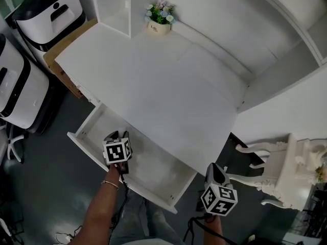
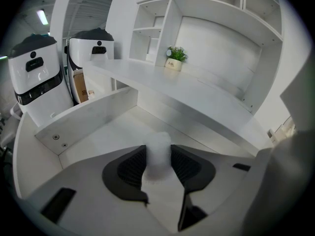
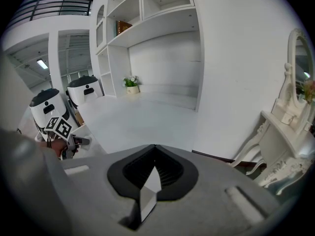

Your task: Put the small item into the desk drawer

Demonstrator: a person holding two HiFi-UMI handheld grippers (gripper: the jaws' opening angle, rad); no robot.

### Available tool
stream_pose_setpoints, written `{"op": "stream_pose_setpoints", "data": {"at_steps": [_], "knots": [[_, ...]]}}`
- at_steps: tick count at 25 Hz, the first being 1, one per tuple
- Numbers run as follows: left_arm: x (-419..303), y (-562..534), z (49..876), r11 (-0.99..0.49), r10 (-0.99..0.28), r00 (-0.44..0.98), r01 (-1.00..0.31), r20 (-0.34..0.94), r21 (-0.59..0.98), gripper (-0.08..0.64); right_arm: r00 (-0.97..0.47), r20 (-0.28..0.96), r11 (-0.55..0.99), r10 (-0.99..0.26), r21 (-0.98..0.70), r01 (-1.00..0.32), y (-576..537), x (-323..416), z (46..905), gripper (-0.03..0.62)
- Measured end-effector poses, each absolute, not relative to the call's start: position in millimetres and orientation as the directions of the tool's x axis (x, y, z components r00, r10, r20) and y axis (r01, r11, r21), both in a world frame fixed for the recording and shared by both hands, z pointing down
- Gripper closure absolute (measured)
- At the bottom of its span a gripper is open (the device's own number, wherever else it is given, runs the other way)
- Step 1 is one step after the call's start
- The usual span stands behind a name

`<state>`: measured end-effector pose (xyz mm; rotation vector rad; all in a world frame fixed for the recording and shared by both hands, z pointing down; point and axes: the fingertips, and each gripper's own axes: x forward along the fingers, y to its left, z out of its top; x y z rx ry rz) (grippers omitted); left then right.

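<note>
The desk drawer [image 1: 153, 173] stands pulled out under the front left of the white desk [image 1: 168, 86]. My left gripper [image 1: 116, 137] hangs over the drawer's left part. In the left gripper view it [image 2: 158, 157] is shut on a small white frosted item [image 2: 158, 149], which stands upright between the two black pads above the bare drawer floor [image 2: 110, 132]. My right gripper [image 1: 214, 171] is off the desk's front right corner, away from the drawer. Seen in its own view, it [image 3: 155, 154] has its tips together and nothing between them.
A small pot of flowers [image 1: 160, 19] stands at the back of the desk beside the white shelf unit [image 1: 115, 4]. Two white machines with black tops [image 1: 48, 9] stand to the left. An ornate white dressing table [image 1: 286, 172] stands on the right.
</note>
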<state>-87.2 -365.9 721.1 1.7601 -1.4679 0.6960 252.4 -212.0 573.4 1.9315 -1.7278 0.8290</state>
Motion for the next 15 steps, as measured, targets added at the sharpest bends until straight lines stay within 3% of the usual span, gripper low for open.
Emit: {"op": "stream_pose_setpoints", "data": {"at_steps": [15], "knots": [[-91, -367, 745, -0.098, -0.546, 0.202, -0.979, 0.813, 0.178, 0.403, 0.035, 0.678, -0.122, -0.734, -0.081, -0.989, -222, 240, 580, 0.592]]}}
